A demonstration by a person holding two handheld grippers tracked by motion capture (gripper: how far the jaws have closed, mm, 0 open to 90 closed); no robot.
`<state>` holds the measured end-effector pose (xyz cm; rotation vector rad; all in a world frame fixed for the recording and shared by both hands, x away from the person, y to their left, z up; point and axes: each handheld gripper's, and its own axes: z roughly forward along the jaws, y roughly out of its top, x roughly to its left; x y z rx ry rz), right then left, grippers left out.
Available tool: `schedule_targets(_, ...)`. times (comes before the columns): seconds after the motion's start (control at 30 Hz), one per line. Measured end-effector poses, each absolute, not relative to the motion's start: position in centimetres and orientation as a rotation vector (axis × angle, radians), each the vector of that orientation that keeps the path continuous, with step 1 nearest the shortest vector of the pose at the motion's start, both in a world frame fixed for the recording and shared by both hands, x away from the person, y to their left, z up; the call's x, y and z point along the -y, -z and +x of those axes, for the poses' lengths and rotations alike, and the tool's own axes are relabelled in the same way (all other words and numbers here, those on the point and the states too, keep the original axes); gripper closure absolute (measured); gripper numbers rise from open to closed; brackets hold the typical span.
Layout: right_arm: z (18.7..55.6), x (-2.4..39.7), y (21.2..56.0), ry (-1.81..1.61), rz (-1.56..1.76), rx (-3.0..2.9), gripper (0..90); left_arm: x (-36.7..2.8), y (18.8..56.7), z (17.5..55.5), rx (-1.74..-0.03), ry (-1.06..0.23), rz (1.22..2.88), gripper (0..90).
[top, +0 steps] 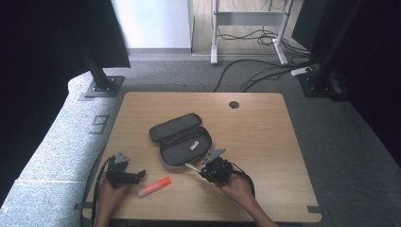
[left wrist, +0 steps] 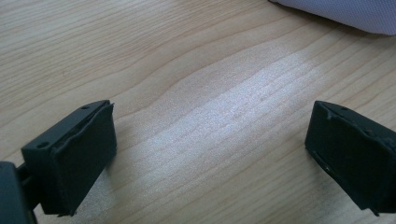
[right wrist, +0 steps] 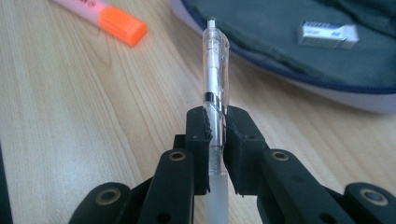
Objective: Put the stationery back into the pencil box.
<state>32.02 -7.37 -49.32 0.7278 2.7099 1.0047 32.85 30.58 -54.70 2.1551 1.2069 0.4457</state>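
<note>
Item one: clear plastic pen point(right wrist: 215, 70). We find it clamped between the jaws of the right gripper point(right wrist: 215, 128), which press on its barrel just below the clip band; its button end points ahead toward the open pencil case point(right wrist: 299, 51). In the high view the pen point(top: 191, 166) pokes out from the right gripper point(top: 201, 171) just short of the case's near edge.

Item two: dark pencil case point(top: 182, 139), unzipped, lid folded back, lying mid-table. Inside we note a small white eraser point(right wrist: 328, 35).

Item three: highlighter with orange cap point(top: 154, 187), lying flat on the wooden table point(top: 265, 142) between the two hands, apart from both grippers.

Item four: left gripper point(top: 137, 176), resting at the table's near left. Its jaws stand wide apart over bare wood, holding nothing point(left wrist: 210, 144).

Step in hand, as we judge it: carrying the pen to the case. The next move calls for bringing the pen over the open compartment, lowering it level, and releasing. The highlighter likely follows.
</note>
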Motion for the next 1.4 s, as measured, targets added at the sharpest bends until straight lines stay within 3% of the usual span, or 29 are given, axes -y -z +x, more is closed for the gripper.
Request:
schedule_targets(0.6,34.3,7.3,45.7,-1.015,0.702,-2.669,78.6,-30.6,54.7,32.8,-1.207,-0.446,2.156,1.8)
schedule_targets(1.4,39.1,4.0,44.2,-0.979,0.666,-2.645,78.5,-30.6,54.7,32.8,-1.207,-0.446,2.157,1.8)
